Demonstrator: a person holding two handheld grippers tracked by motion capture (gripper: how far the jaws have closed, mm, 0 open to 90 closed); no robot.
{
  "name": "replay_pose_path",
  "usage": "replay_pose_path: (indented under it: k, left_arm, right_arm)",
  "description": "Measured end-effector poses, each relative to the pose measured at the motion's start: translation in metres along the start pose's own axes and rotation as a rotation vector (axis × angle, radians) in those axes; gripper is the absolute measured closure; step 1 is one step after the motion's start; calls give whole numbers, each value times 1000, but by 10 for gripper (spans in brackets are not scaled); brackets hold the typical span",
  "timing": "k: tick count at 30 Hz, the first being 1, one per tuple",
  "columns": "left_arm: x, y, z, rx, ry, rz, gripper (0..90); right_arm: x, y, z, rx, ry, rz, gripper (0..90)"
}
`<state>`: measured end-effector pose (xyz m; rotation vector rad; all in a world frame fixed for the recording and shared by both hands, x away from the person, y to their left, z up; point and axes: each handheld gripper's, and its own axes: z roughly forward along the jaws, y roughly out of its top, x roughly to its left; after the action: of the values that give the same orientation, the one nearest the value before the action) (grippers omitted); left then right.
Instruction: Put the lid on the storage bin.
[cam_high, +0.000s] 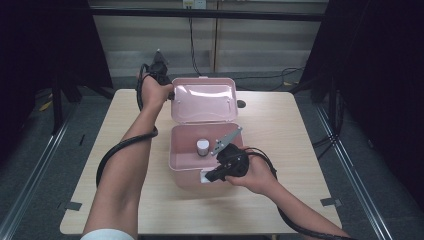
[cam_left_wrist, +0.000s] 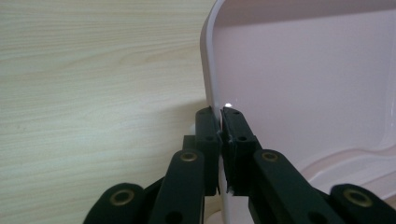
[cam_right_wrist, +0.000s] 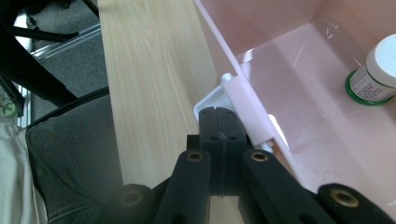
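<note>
Table (cam_high: 280, 195): pale wood-grain top, carrying one pink box near its middle.
Pink box (cam_high: 181, 172): a plastic storage case, open, with the base toward the person and the hinged lid on the far side.
Lid (cam_high: 204, 100): swung up and standing nearly upright behind the base, its glossy inner face toward the person; in the left gripper view its rounded edge (cam_left_wrist: 208, 70) runs straight down between the jaws.
Box contents: one small jar (cam_high: 202, 146) with a white cap and a green band at its foot, upright near the middle of the floor; the right gripper view shows it (cam_right_wrist: 377, 70) against the far wall. Its label is too small to read.
White latch (cam_right_wrist: 233, 95): on the front wall of the base, at the near rim.
Left gripper (cam_left_wrist: 220, 114): at the lid's left edge, jaws clamped on that edge, one pad on each face.
Right gripper (cam_right_wrist: 218, 112): at the front wall, jaws pressed together, tips against the latch; whether a tab is pinched between them seems likely but is hard to make out.
</note>
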<state>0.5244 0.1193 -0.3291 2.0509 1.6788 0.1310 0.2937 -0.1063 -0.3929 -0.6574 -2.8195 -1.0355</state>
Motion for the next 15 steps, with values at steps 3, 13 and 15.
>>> replay_pose_path:
  k: [3,13,15]
  left_arm:
    - [1,1,-3,14,-7,-7,865]
    - [-1,4,-14,33,-8,-12,873]
    - [-1,4,-17,43,-8,-6,874]
  right_arm:
    - [0,1,1,-1,1,-4,900]
    - [0,3,0,14,1,31,900]
    - [0,3,-1,17,-1,37,900]
